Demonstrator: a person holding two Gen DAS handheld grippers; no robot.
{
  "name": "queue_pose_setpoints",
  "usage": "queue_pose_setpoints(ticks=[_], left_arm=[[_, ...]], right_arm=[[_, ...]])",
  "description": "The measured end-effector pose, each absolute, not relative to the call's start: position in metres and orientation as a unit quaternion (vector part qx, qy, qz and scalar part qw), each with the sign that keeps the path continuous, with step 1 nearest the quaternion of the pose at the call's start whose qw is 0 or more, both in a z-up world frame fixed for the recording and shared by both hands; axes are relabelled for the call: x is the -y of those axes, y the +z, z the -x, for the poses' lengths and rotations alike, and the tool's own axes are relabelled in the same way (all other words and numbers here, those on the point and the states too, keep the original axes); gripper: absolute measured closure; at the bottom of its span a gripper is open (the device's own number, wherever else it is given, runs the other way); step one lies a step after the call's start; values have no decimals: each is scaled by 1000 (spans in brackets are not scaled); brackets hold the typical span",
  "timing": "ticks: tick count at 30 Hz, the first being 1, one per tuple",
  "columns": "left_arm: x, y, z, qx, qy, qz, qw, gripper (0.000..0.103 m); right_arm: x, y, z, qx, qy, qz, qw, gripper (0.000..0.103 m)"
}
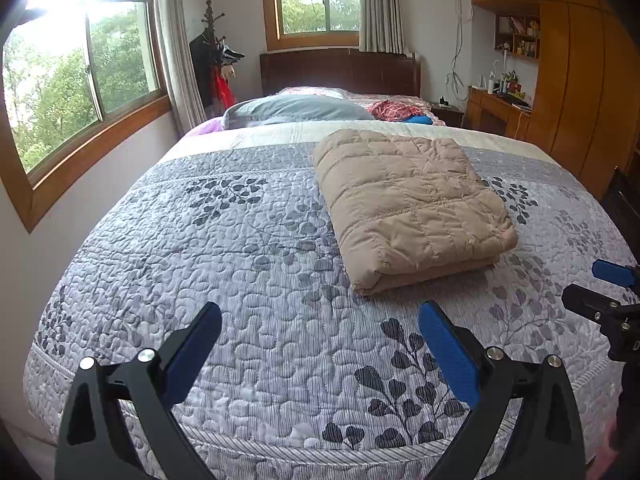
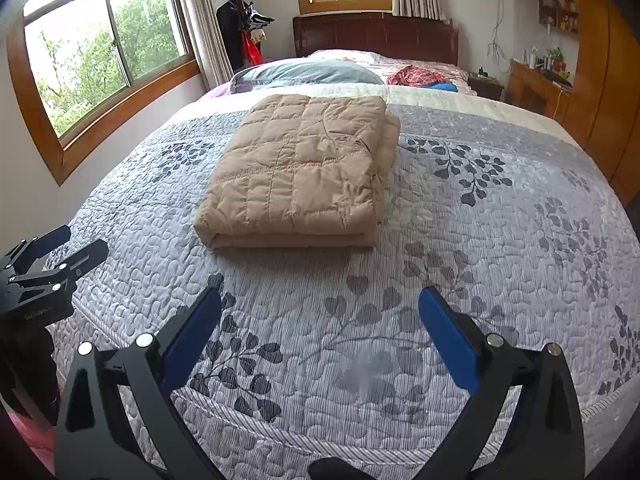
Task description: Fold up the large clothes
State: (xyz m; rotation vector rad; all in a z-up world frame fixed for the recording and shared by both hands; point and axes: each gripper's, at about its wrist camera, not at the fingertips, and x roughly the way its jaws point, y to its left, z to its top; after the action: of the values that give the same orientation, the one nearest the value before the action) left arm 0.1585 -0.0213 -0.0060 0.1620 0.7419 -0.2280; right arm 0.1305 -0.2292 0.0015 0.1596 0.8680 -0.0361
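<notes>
A beige quilted jacket (image 1: 412, 204) lies folded into a neat rectangle on the bed's grey leaf-print quilt (image 1: 240, 264); it also shows in the right wrist view (image 2: 304, 172). My left gripper (image 1: 320, 320) is open and empty, held above the quilt near the foot of the bed, short of the jacket. My right gripper (image 2: 320, 308) is open and empty, also short of the jacket. The right gripper shows at the right edge of the left wrist view (image 1: 600, 288). The left gripper shows at the left edge of the right wrist view (image 2: 60, 252).
A grey pillow (image 1: 296, 110) and red patterned cloth (image 1: 394, 110) lie near the dark headboard (image 1: 340, 70). A coat rack (image 1: 212, 52) stands by the window. A wooden wardrobe (image 1: 580, 80) and desk (image 1: 496, 110) line the right wall.
</notes>
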Motion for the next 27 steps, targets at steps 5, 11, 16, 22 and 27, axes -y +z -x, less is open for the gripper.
queue_pose_setpoints(ticks=[5,11,16,22,27], left_arm=[[22,-8,-156,-360,-104,-83,923,4],[25,-10,-154,-360,-103,-93,923,4],[27,-10,-153,-360,-105,-98,922,4],[28,-11,-154,-361,-108,-99,921,4],[29,-12,-153,-363,-109,-99,920,4]], right_arm=[[228,0,-130,-423,-18,-76,903,5],[229,-1,-129,-424,-14,-80,902,5],[231,-2,-129,-425,-14,-82,901,5],[231,-4,-129,-428,-15,-80,900,5],[231,-4,-130,-429,-14,-77,900,5]])
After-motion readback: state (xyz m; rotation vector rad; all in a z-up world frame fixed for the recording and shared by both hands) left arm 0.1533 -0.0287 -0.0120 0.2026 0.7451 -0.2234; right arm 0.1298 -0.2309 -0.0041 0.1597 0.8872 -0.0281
